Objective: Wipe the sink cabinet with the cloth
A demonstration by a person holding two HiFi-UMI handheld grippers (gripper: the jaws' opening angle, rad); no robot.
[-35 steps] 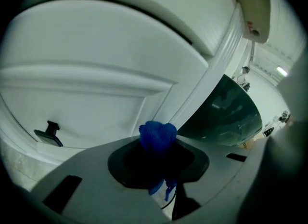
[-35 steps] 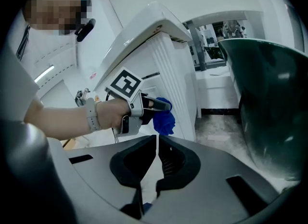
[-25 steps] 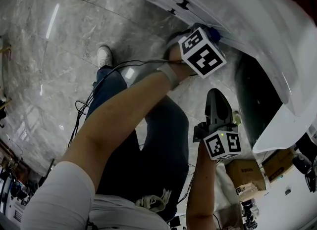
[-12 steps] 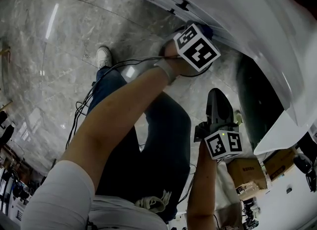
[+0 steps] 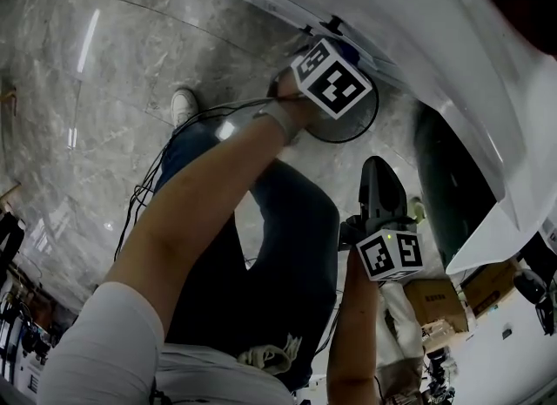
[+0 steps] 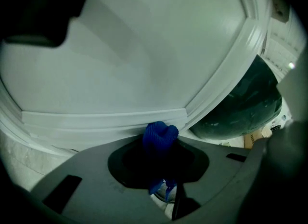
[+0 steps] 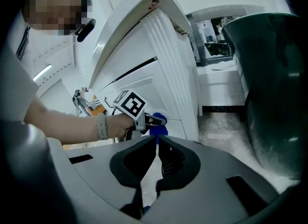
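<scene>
Left gripper (image 6: pixel 161 151): clamped on the blue cloth (image 6: pixel 160 135). A bunched wad is pinched between the dark jaw pads, and a loose end is seen hanging behind them. The wad is pressed against the white sink cabinet (image 6: pixel 144 49), on the raised moulding at the lower edge of a recessed door panel, just beside the panel's right corner.

In the head view the left gripper (image 5: pixel 342 46) is held at the far end of an outstretched arm with its marker cube turned up. Only part of the cloth (image 5: pixel 355 49) is seen past the cube, at the sink cabinet (image 5: pixel 409 11) face. In the right gripper view the left gripper (image 7: pixel 159 120) and the cloth (image 7: pixel 158 129) are seen low on the sink cabinet (image 7: pixel 144 45) door, left of a fluted corner post. A pale wristband (image 7: pixel 101 126) is worn on that wrist.

Right gripper (image 7: pixel 157 140): jaws brought together, nothing held between them. In the head view the right gripper (image 5: pixel 379 166) is held nearer the person, apart from the cloth, and pointed away from the person.

A dark green container (image 7: pixel 269 88) stands to its right. It is also caught in the left gripper view (image 6: pixel 245 105) and the head view (image 5: pixel 448 177). A grey marble floor (image 5: pixel 130 64) lies below, with a white shoe (image 5: pixel 183 103) planted on it at left. A cardboard box (image 5: pixel 431 300) sits at near right.
</scene>
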